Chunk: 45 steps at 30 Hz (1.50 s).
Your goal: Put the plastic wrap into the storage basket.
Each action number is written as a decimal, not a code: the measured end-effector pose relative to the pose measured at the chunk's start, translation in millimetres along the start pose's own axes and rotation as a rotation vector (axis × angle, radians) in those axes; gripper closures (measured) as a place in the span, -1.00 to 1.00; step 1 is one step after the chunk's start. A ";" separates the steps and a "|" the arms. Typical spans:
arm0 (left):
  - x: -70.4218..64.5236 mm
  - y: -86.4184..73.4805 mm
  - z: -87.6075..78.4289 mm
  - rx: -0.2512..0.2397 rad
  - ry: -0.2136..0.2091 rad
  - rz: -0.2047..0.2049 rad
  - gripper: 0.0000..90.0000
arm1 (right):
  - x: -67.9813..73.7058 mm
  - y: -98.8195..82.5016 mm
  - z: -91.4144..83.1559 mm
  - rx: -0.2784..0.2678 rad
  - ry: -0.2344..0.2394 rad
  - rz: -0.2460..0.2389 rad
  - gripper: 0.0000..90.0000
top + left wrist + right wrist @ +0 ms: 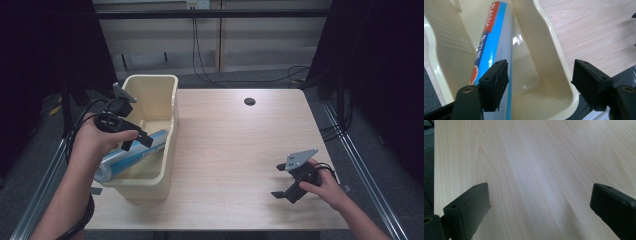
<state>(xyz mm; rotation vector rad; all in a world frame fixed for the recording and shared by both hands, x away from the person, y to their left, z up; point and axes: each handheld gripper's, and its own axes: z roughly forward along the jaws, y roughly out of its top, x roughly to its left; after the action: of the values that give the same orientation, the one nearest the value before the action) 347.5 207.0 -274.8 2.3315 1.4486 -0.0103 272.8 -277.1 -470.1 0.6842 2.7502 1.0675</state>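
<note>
Left claw [136, 140]: released, jaws standing apart over the near end of the bin; nothing is pressed between the pads. In the left gripper view one pad sits in front of the roll, the other out past the bin's rim.
Roll [131, 155]: a long tube in blue, red and silver wrap, lying inside the bin. It leans slantwise, one end low toward the bin's near left corner, the other propped high against the right wall.
Long axis: runs from near-left up to far-right in the high view; in the left gripper view it stretches away from the claw, almost in line with the jaws rather than across them.
Key relation: the roll lies just below and beside the left claw, off to one jaw's side, not centred in the gap. Any regrasp would likely call for a sideways shift and a wrist turn to set the jaws across the tube.
Bin [168, 140]: cream plastic, at the left edge of the counter [235, 150].
Right claw [286, 182]: released, jaws wide, resting low on bare wood at the near right, well apart from the bin.
Nearer hand: the left, by far.
</note>
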 end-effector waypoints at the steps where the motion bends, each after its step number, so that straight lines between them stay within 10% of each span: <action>1: -0.9 0.7 0.3 -0.013 0.000 -0.001 -0.43 | -0.1 -0.2 -0.7 -0.003 -0.005 0.000 -0.94; 45: -80.1 45.4 68.6 -0.062 -0.127 0.167 -0.79 | 0.4 -3.7 -0.4 -0.011 -0.025 0.004 -0.94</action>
<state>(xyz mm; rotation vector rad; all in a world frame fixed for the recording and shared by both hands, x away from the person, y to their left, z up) 363.0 97.7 -306.4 2.3483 1.1753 -0.0655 271.0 -279.6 -472.2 0.6974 2.7217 1.0665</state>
